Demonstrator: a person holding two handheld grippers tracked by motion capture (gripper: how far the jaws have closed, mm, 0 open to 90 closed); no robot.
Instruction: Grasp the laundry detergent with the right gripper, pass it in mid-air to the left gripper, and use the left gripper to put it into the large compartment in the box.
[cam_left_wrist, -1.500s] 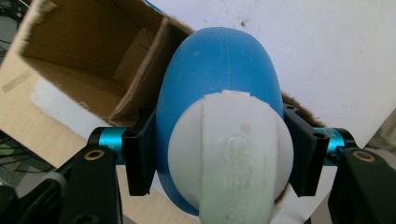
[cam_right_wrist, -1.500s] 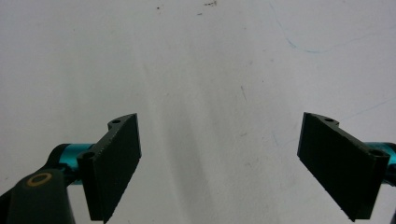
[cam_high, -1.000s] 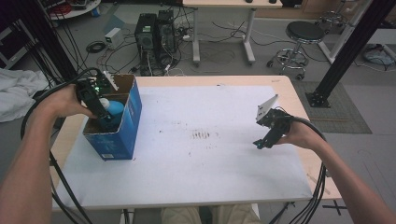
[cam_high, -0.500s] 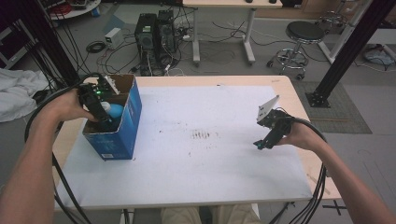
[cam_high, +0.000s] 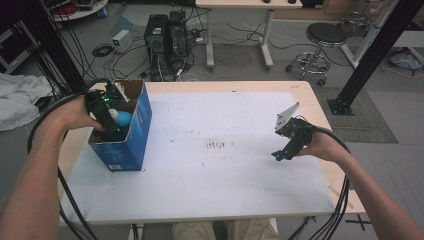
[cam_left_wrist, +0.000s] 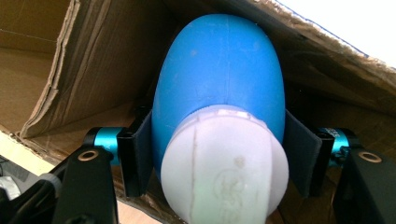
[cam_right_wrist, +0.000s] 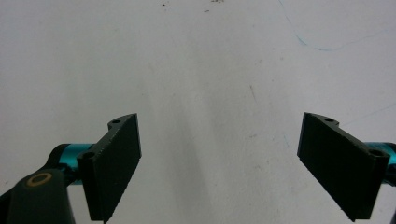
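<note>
1. The blue bottle (cam_left_wrist: 219, 88) is lying inside the cardboard box (cam_high: 141, 125), which is sitting near the bench's (cam_high: 210, 190) left edge, toward the far left corner.
2. The bottle's long axis is running straight away from the left gripper (cam_left_wrist: 219, 158): its white cap (cam_left_wrist: 224, 168) is pointing back at the gripper's camera and its rounded blue body is heading deeper into the box.
3. The left gripper's jaws are flanking the bottle just behind the cap, one on each side. They have just been opening a little, with the bottle between them; the pads look to be at the blue sides, so I am judging the grip as easing off rather than fully let go.
4. The person's left hand (cam_high: 75, 115) is reaching into the box from its open top, so it is by far the nearer one.
5. The right gripper (cam_high: 280, 155) is waiting well apart near the bench's right edge, jaws spread wide over bare white surface and holding nothing.
6. Judging from this, any withdrawal is going to need to go back along the bottle's axis, up out of the box.
</note>
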